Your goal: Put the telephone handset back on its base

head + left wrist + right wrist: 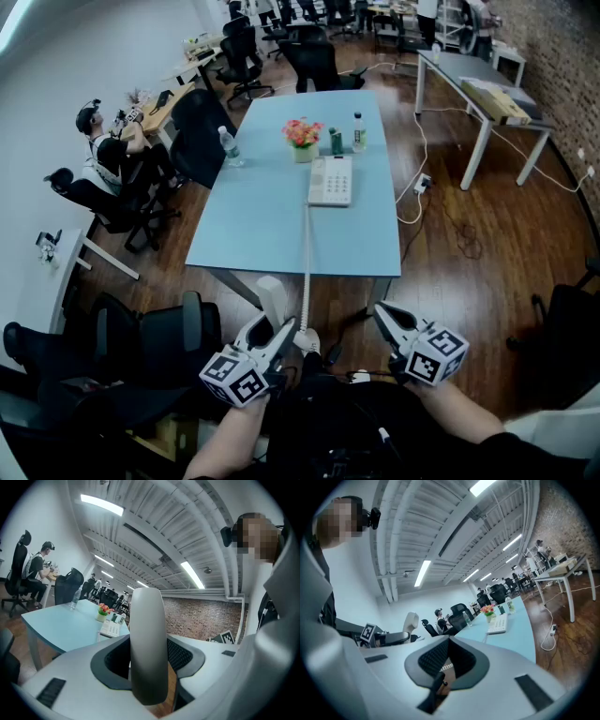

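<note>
We clamp the white plastic handset (147, 648) in the left gripper (274, 330); right gripper (382, 311) closed, empty; the white cord (307, 253) may drag the white keypad base (330, 181).

Right gripper (449, 644) is shown with jaws together, empty. Telephone base (497, 625) and flowers (489, 610) are seen on blue table (520, 641); handset (411, 620) upright at left.

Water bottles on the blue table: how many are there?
2. One water bottle stands by the table's left edge; the other stands at the far end, right of the flowers. None seems hidden.
</note>
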`<state>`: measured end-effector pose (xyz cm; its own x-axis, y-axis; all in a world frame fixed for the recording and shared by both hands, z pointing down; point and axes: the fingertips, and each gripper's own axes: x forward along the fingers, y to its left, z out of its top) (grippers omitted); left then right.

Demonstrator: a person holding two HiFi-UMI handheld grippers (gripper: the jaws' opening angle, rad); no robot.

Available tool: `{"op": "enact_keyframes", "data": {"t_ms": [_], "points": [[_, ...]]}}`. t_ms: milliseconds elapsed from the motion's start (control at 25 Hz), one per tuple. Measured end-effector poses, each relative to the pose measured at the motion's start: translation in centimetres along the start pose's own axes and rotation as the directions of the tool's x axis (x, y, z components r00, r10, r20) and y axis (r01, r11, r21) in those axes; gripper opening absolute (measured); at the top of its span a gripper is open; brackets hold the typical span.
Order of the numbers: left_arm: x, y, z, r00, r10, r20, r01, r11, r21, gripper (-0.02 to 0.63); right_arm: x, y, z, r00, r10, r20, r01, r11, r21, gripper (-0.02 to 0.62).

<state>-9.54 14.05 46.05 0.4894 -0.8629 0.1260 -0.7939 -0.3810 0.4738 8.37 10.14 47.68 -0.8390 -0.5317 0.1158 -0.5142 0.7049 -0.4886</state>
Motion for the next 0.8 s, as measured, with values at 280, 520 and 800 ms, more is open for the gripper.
{"op": "enact_keyframes", "data": {"t_ms": [280,520,800], "points": [[0.1,-0.8,1.1,1.0,0.004,-0.011,-0.004,1.0,0.028,0.21,0.6,0.6,1.2,1.0,0.013,0.015,-0.013,1.0,-0.018,0.015],[0.7,-1.2,1.4,1.0,-0.004,-0.021,0.005,0.999,0.043,0.21,0.2,-0.8,0.8,1.0,-0.006,0.023,0.006,1.0,0.008,0.015],[1.5,-1.3,1.2,0.999,-0.015,-0.045,0.018,0.999,0.049,0.21,-0.2,-1.3,0.6,0.999,-0.019,0.03,0.019,1.0,0.018,0.015]]}}
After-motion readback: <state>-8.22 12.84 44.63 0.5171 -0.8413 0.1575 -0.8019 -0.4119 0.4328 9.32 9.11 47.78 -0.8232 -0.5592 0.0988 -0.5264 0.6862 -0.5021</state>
